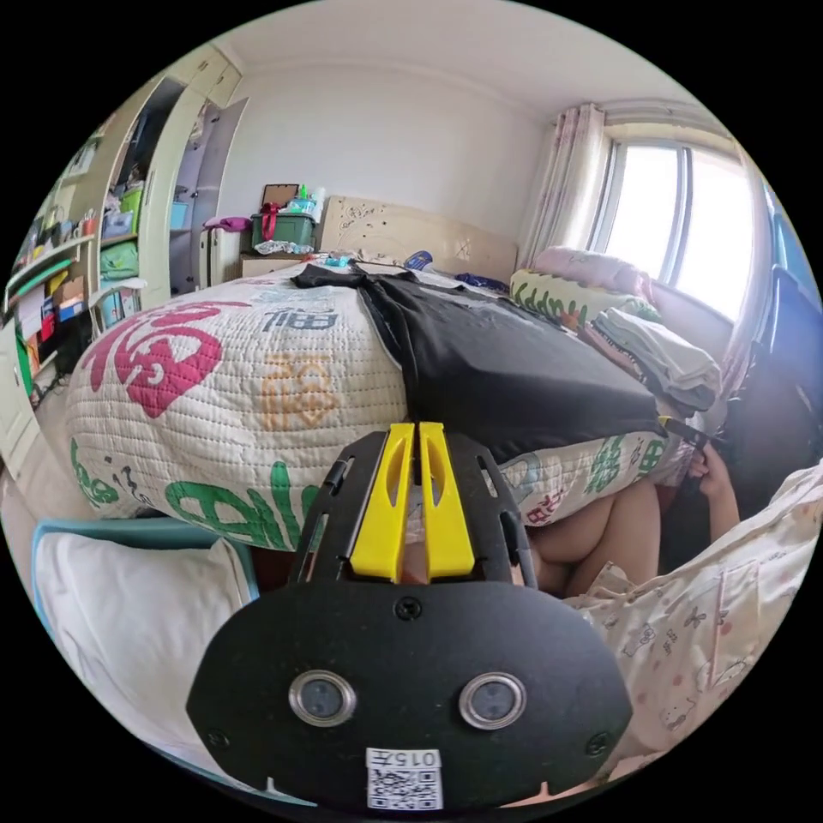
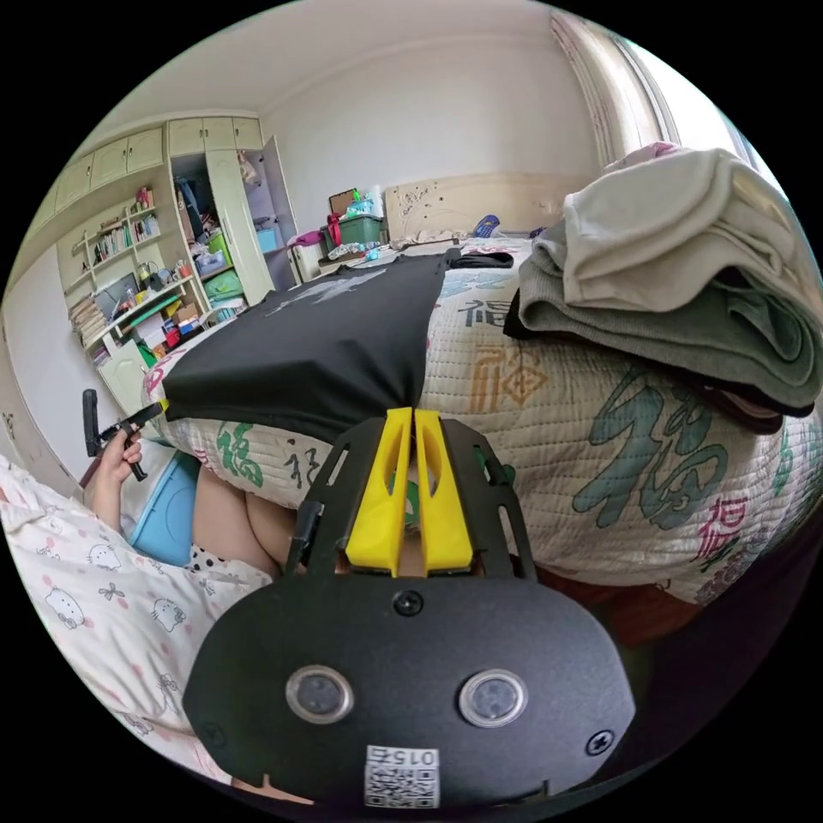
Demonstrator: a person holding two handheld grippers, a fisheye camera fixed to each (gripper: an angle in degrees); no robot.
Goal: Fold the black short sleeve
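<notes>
The black short sleeve shirt (image 1: 497, 360) lies flat on the quilted bed, its hem at the near edge. In the left gripper view my left gripper (image 1: 416, 426) has its yellow jaws closed on one hem corner. Far right in that view a hand (image 1: 711, 476) holds the right gripper (image 1: 686, 429) at the other corner. In the right gripper view the shirt (image 2: 326, 343) bunches to a point where my right gripper (image 2: 413, 413) is shut on it. The left gripper (image 2: 129, 424) shows at the shirt's far corner, held by a hand.
A stack of folded clothes (image 2: 686, 283) sits on the bed right of the shirt, also visible as folded clothes (image 1: 664, 351). A white pillow (image 1: 129, 617) lies low at the left. Shelves and a wardrobe (image 2: 146, 283) stand beyond the bed. The person's patterned clothing (image 2: 94, 600) is close by.
</notes>
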